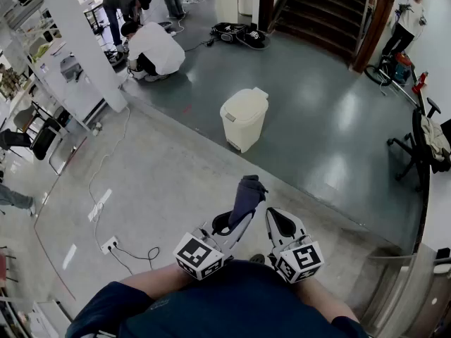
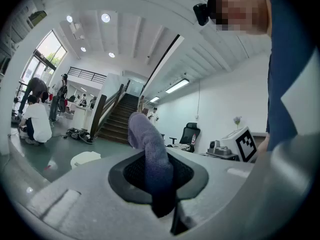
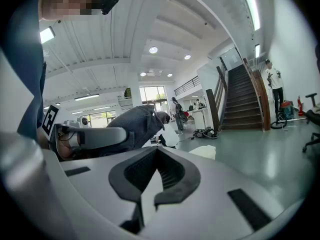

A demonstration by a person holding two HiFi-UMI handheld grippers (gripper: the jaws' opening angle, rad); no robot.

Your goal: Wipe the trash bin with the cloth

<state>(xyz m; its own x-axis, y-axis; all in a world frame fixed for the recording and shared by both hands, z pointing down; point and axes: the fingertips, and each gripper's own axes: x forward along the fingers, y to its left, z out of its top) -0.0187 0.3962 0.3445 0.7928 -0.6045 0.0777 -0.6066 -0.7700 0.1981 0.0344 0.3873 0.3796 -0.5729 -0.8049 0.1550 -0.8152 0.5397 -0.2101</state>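
Note:
A cream trash bin (image 1: 244, 118) with a closed lid stands on the floor some way ahead of me. It shows small in the left gripper view as the bin (image 2: 85, 158) and as the pale bin (image 3: 203, 152) in the right gripper view. My left gripper (image 1: 239, 213) is shut on a dark grey-blue cloth (image 1: 248, 196), which sticks up from its jaws as the cloth (image 2: 150, 156). My right gripper (image 1: 280, 220) is shut with nothing in it, close beside the left one. From the right gripper view the cloth (image 3: 132, 129) hangs to the left.
Two people (image 1: 151, 48) crouch and bend at the far left by cables and gear. Another person (image 1: 409, 20) stands by the stairs (image 1: 328, 9) at the back. An office chair (image 1: 423, 143) is at the right. A power strip (image 1: 109, 244) and cable lie on the floor at my left.

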